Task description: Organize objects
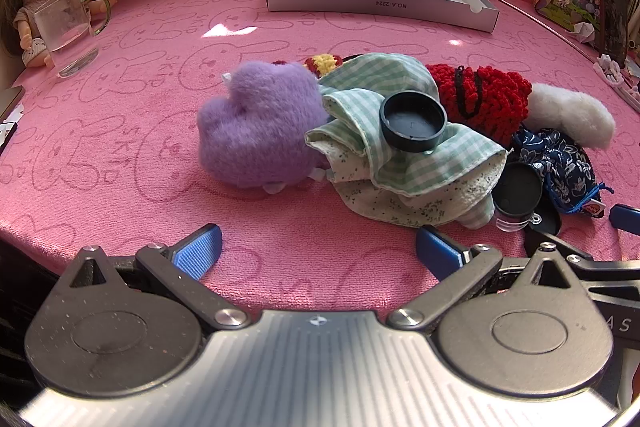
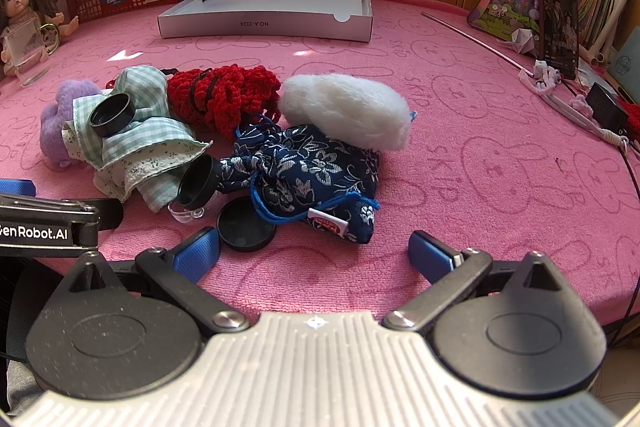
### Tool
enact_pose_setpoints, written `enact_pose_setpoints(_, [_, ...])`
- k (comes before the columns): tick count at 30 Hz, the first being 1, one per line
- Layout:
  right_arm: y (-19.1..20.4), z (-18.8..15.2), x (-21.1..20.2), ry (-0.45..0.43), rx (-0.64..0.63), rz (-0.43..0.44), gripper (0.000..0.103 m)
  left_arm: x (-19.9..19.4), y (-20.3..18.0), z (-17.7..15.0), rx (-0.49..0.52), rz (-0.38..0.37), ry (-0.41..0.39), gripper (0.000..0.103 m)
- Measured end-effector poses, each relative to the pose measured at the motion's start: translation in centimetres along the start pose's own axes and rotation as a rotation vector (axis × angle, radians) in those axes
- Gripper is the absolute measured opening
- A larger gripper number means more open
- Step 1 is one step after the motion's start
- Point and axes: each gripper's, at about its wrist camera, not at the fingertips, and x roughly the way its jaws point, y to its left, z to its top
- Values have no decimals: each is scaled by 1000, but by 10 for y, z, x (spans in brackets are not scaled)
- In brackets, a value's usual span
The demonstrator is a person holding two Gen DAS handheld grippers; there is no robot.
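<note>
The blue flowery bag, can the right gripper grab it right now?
Probably yes. The right gripper is open and empty, and the blue flowery bag lies just ahead of it on the pink cloth. Only a flat black lid sits close, off to one side.

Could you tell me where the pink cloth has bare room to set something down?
Free: between the glass cup and purple plush; between the pile and the open box; right of the white plush. Crowded: around the blue pouch and checked cloth.
</note>
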Motion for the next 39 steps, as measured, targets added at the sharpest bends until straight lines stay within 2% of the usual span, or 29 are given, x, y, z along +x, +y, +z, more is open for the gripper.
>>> enact_pose_setpoints(7, [2, -4, -2, -16, -11, -5, 103, -3, 1, -4, 10, -9, -21, 103])
enact_pose_setpoints(12, [9, -8, -8, -18, -31, 45, 101, -4, 3, -8, 20, -16, -41, 103])
enact_pose_setpoints(17, [16, -10, -15, -28, -48, 87, 91, -5, 3, -11, 34, -27, -63, 103])
enact_pose_setpoints(22, [14, -9, -18, -30, -36, 105, 78, -12, 8, -13, 32, -77, -90, 103])
enact_pose_setpoints(24, [12, -7, -19, -29, -27, 116, 75, -20, 9, -11, 40, -96, -127, 96])
enact_pose_setpoints(28, [13, -6, -19, -29, -27, 118, 70, -32, 7, -5, 62, -88, -198, 79])
enact_pose_setpoints(30, [14, -5, -18, -31, -30, 109, 65, -36, 7, -3, 55, -108, -215, 64])
enact_pose_setpoints(32, [13, -3, -17, -31, -29, 102, 52, -40, 8, -1, 46, -143, -227, 55])
enact_pose_setpoints(33, [13, -3, -16, -31, -28, 99, 50, -43, 8, 0, 44, -156, -238, 52])
enact_pose_setpoints(39, [14, -1, -14, -43, -27, 106, 49, -53, -1, 7, 85, -188, -332, 51])
